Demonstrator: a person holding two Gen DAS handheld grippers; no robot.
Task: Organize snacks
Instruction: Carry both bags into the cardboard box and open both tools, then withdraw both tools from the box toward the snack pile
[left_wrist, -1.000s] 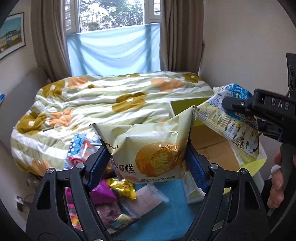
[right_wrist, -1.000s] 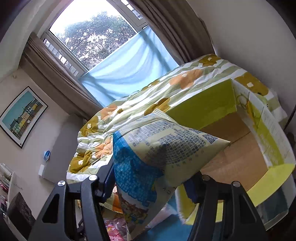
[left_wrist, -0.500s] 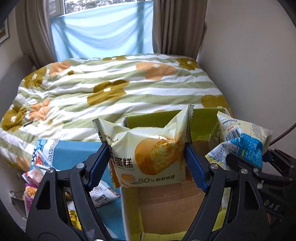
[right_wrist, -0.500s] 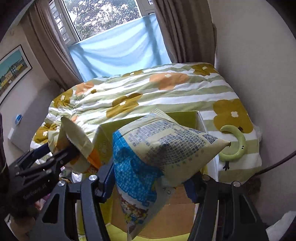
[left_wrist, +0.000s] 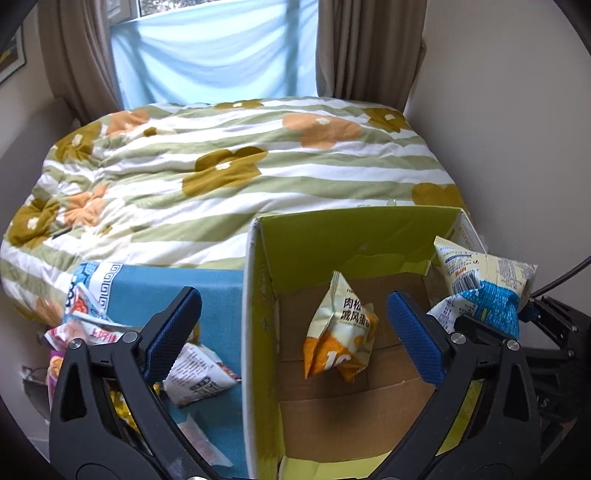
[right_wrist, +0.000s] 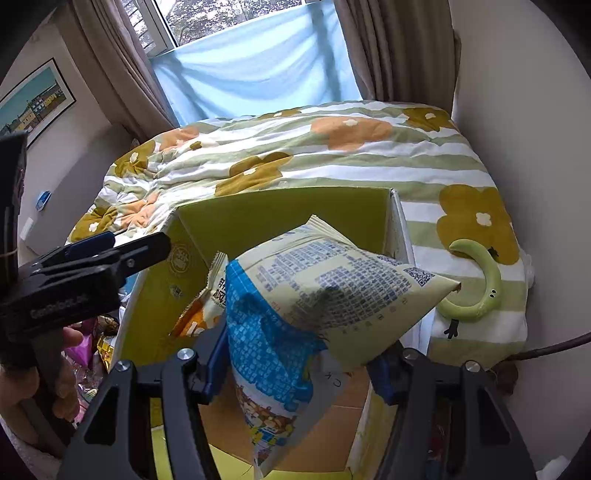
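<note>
My left gripper (left_wrist: 291, 328) opening wide over cardboard box (left_wrist: 332, 240), nothing between pads. Cake packet (left_wrist: 341, 332) lying tilted inside box, on brown floor, clear of my fingers. My right gripper (right_wrist: 295, 365) clenching blue-and-cream snack bag (right_wrist: 317, 295), holding it above box opening. Loose snacks (left_wrist: 199, 373) lying on blue surface (left_wrist: 155, 291) left of box. Striped flowered quilt (left_wrist: 229, 166) spreading behind.
</note>
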